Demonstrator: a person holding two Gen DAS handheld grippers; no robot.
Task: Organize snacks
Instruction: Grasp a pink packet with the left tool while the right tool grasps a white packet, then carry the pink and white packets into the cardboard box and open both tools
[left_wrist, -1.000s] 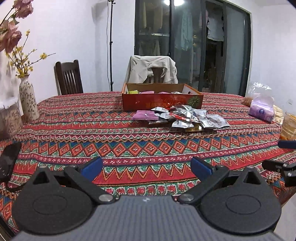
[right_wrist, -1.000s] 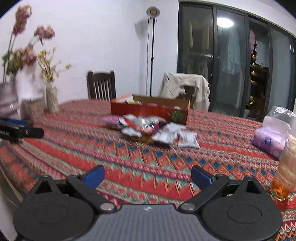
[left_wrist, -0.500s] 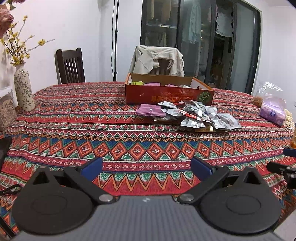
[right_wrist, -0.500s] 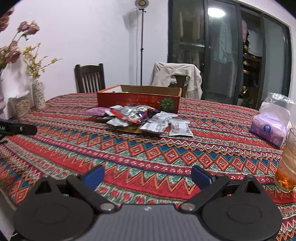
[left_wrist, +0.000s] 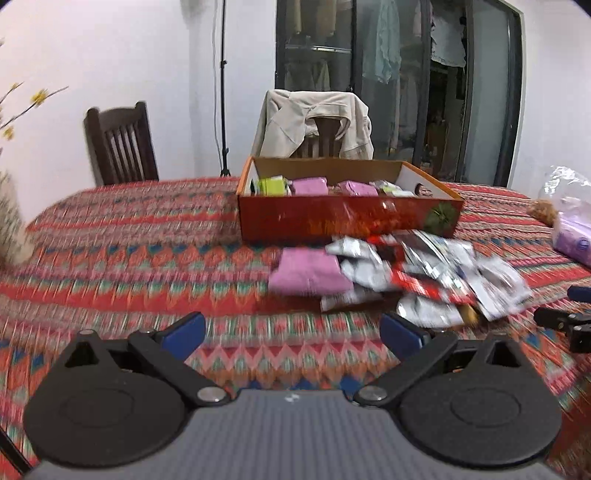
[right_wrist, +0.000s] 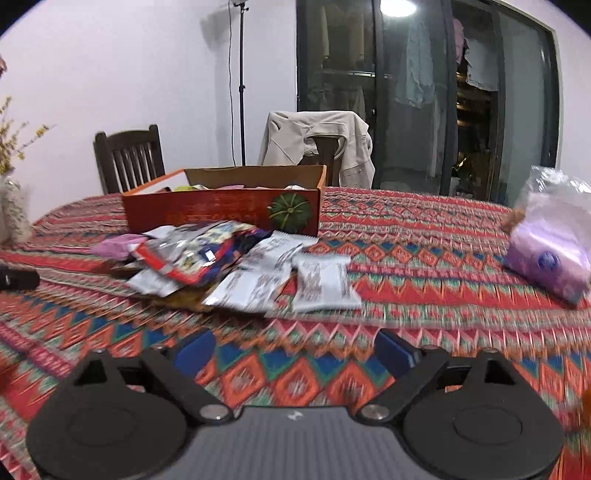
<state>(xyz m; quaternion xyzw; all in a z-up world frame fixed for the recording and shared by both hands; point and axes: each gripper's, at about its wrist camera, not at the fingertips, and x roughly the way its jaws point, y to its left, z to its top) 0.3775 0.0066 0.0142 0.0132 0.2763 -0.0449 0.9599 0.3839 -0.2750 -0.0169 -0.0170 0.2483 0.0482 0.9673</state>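
A pile of snack packets (left_wrist: 413, 277) lies on the patterned tablecloth in front of a red cardboard box (left_wrist: 347, 218) that holds several snacks. A pink packet (left_wrist: 308, 275) sits at the pile's left edge. My left gripper (left_wrist: 293, 334) is open and empty, a short way before the pile. In the right wrist view the pile (right_wrist: 236, 266) and the box (right_wrist: 221, 214) lie ahead to the left. My right gripper (right_wrist: 293, 350) is open and empty above the cloth. Each gripper shows at the edge of the other's view.
A purple tissue pack in a plastic bag (right_wrist: 550, 254) lies at the right. A vase (left_wrist: 11, 229) stands at the far left. Two chairs (left_wrist: 122, 144) stand behind the table, one draped with a beige jacket (left_wrist: 314, 122).
Both grippers have moved forward toward the snack pile and box, which now look larger. Both stay open and empty.
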